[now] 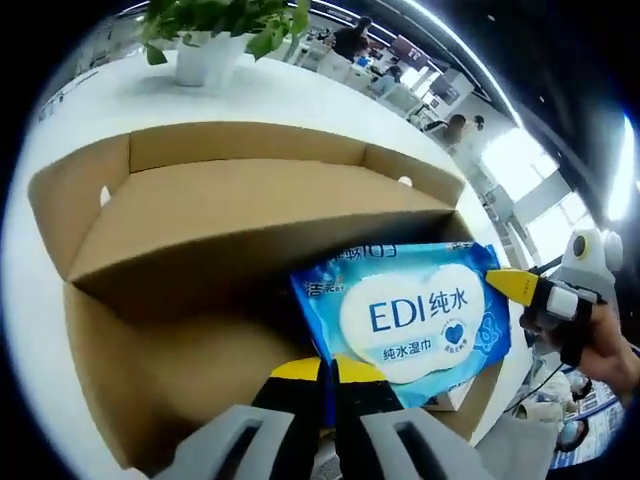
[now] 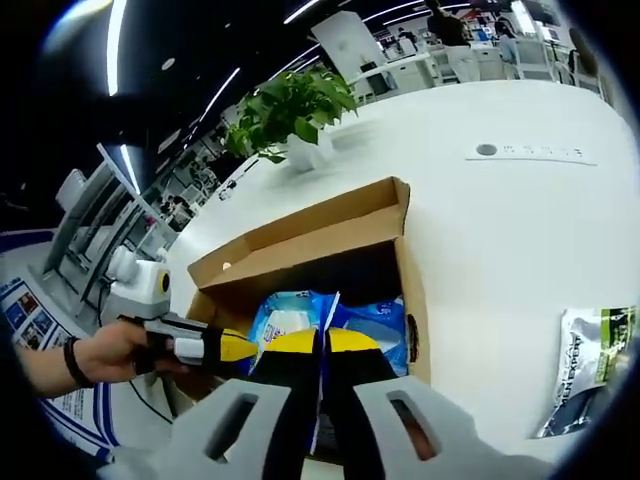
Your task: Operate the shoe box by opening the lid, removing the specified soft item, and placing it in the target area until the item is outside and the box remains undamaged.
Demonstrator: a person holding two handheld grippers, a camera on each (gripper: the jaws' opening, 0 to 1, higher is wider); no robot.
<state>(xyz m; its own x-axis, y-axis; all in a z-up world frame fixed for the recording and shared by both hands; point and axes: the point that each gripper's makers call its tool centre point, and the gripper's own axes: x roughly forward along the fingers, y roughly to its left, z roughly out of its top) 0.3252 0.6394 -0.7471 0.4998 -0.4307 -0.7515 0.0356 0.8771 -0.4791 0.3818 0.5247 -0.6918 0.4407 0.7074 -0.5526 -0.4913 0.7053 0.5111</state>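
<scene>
Wipes pack [image 1: 415, 310] pinched by both grippers; right view adds table pouch [image 2: 590, 365]

I see the box [image 2: 300, 250] open on top, lid flap [image 1: 240, 215] up behind; desk [image 2: 500, 220] bare beside it, silver pouch [image 2: 590, 365] near edge.

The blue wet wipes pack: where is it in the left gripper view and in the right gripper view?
Left gripper view: the blue wet wipes pack is right of centre, over the open cardboard box.
Right gripper view: the pack is low at centre, inside the box.
Shared landmark: the potted plant beyond the box.
</scene>
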